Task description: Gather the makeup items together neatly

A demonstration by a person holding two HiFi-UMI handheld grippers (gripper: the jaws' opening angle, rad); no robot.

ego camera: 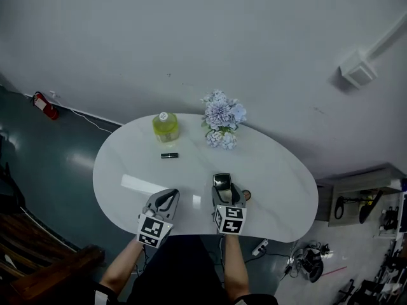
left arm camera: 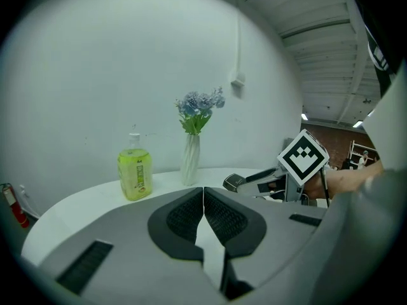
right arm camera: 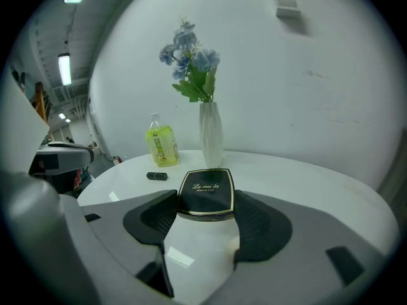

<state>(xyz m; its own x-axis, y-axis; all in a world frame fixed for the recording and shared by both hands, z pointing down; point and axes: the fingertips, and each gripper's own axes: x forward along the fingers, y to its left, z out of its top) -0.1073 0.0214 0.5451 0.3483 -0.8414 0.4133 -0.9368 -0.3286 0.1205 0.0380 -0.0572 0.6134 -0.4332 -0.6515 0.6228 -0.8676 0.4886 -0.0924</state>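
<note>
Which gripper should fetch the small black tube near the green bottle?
Left gripper: empty, jaws shut, and the black tube lies on its side of the table; the right gripper holds the compact.

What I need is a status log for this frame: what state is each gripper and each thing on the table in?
Left gripper: shut, empty.
Right gripper: shut on the powder compact.
Powder compact: lid closed, held flat between the jaws.
Small black tube: lying on its side on the table, untouched.
Green bottle: upright, capped.
Flower vase: upright, holding blue flowers.
</note>
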